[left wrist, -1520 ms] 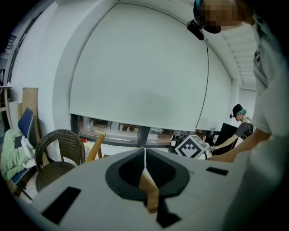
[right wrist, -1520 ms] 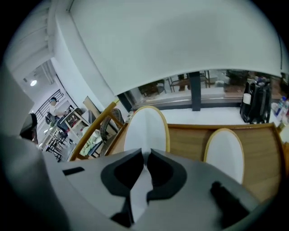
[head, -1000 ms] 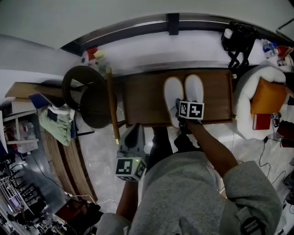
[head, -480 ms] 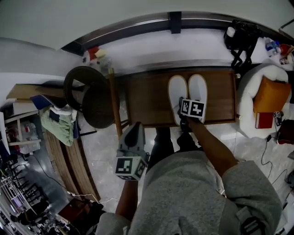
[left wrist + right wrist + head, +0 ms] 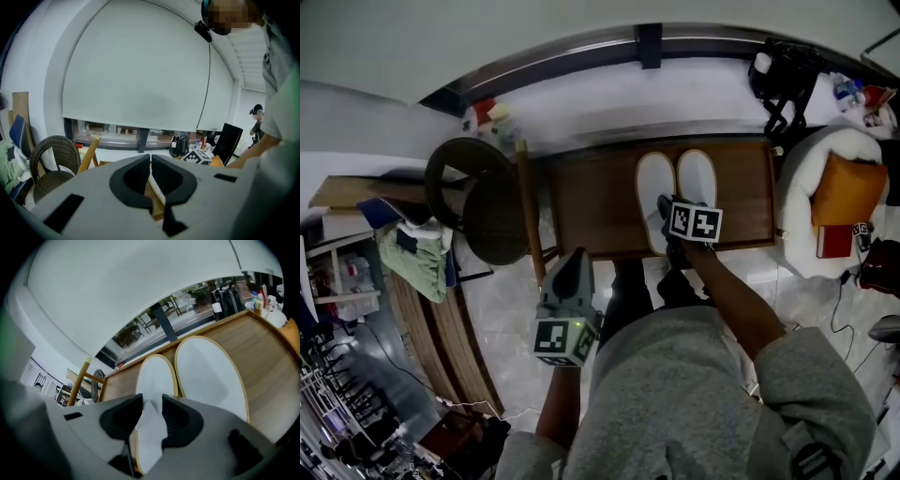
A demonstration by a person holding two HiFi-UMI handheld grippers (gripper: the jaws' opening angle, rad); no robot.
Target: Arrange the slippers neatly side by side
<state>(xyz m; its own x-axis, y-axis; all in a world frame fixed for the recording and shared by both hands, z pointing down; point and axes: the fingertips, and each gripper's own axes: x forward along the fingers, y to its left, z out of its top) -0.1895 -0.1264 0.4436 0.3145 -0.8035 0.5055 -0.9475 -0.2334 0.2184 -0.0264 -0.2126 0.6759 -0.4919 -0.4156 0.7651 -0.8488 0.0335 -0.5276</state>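
jaws of the right gripper have just been opening, released around the upper of the left flat white cloth slipper, its twin just beside, right of them, on the brown wooden table: placing looks done, withdrawing comes next; left gripper clenched, empty.

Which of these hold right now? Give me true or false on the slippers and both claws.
1. The left-hand slipper and right-hand slipper lie side by side on the wooden table. True.
2. The left claw is clamped on a slipper. False: its jaws are together on nothing, held off the table.
3. The right claw is at the left-hand slipper's near end. True.
4. The right claw is fully closed. False: its jaws have just been opening and stand apart, with a fold of that slipper's white fabric between them.
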